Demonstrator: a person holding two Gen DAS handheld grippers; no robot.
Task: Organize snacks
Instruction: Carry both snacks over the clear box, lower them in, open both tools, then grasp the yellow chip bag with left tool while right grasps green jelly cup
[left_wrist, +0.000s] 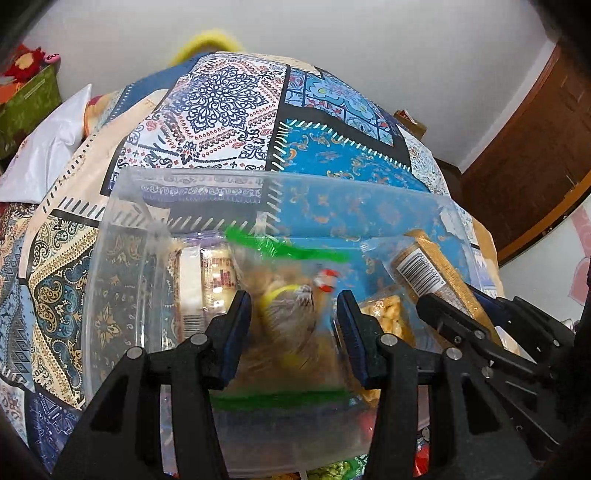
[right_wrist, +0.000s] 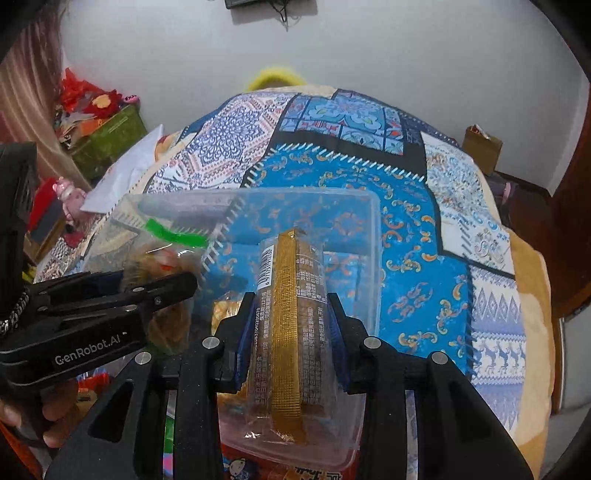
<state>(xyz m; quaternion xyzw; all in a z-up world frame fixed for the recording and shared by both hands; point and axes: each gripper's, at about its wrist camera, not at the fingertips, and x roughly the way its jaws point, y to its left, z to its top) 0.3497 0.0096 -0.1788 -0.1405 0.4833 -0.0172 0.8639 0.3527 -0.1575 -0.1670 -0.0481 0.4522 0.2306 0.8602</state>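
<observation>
A clear plastic bin (left_wrist: 122, 236) sits on the patterned quilt; it also shows in the right wrist view (right_wrist: 373, 236). My left gripper (left_wrist: 293, 317) is over the bin, jaws apart around a clear zip bag with green seal strips (left_wrist: 291, 314); contact with the pads is unclear. The bag also shows in the right wrist view (right_wrist: 166, 258). My right gripper (right_wrist: 291, 325) is shut on a packet of brown biscuits with a gold strip (right_wrist: 288, 314) and holds it over the bin. The packet (left_wrist: 428, 269) and right gripper (left_wrist: 461, 314) show at the right of the left wrist view.
In the bin lie a white-labelled packet (left_wrist: 207, 280) and a puffed yellow snack bag (left_wrist: 384, 314). Colourful snack packs (right_wrist: 258, 469) lie below the bin's near edge. A white bag (left_wrist: 48, 147) and a green box (right_wrist: 110, 136) stand at the left.
</observation>
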